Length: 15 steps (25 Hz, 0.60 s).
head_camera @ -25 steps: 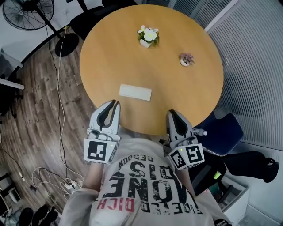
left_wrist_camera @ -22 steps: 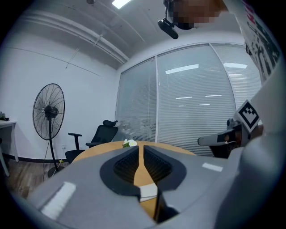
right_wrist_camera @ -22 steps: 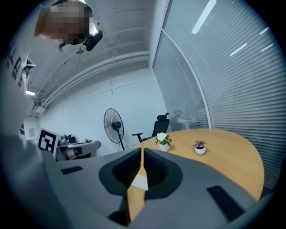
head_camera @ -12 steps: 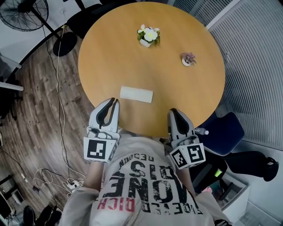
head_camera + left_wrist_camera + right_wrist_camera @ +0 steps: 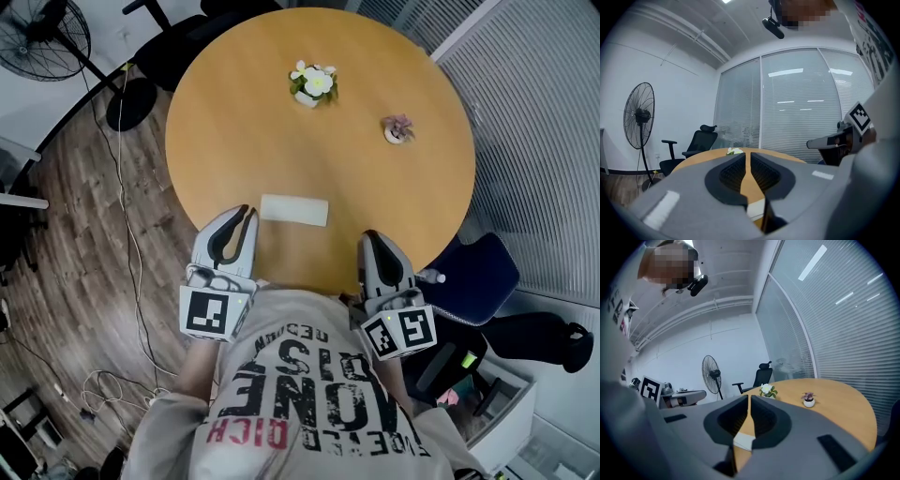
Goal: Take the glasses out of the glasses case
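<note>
The white glasses case [image 5: 294,210] lies closed and flat near the front edge of the round wooden table [image 5: 375,178]. My left gripper [image 5: 246,214] is just left of the case at the table's rim, its jaws together with nothing between them. A sliver of the case [image 5: 755,209] shows low between the left jaws [image 5: 749,157]. My right gripper [image 5: 367,238] hovers at the rim to the case's right, shut and empty. In its own view the case [image 5: 744,441] shows below the right gripper's tips [image 5: 749,399]. No glasses are visible.
A white flower pot [image 5: 312,84] and a small pink plant [image 5: 397,128] stand at the far side of the table. A fan [image 5: 42,28] and a black chair [image 5: 178,37] are beyond it, a blue chair [image 5: 478,277] at the right, and cables [image 5: 112,384] on the wooden floor.
Both grippers have drifted forward towards the table, so the case now lies closer to their tips. The jaws look the same as before.
</note>
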Tool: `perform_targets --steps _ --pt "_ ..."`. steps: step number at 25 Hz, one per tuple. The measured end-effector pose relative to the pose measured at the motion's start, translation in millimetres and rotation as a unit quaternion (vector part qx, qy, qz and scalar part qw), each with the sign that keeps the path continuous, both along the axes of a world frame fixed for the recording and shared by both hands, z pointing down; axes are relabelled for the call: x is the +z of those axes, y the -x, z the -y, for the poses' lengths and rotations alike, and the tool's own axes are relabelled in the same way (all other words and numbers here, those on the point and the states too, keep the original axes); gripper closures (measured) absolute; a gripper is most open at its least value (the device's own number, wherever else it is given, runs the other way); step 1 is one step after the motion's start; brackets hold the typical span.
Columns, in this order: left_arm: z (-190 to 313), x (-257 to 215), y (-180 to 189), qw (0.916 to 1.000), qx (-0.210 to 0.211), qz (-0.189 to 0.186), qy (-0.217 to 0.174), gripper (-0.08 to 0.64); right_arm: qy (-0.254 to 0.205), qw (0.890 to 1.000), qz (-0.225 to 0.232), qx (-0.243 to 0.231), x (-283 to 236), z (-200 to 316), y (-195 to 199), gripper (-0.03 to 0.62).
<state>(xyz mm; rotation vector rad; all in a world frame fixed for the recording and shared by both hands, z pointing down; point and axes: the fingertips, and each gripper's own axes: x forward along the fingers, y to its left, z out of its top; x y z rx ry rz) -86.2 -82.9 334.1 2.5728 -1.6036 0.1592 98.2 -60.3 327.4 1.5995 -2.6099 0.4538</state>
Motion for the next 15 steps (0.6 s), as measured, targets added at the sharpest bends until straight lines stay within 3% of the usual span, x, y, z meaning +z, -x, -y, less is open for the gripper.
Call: perform_targets --steps 11,15 --pt "14.9 9.8 -16.7 0.9998 0.019 -0.002 0.008 0.517 -0.005 1.0 -0.021 0.008 2.5 8.8 -13.8 0.569" --pt "19.1 27.3 -10.1 0.9989 0.008 0.022 0.04 0.515 -0.008 0.999 -0.047 0.0 7.5 15.2 -13.8 0.569"
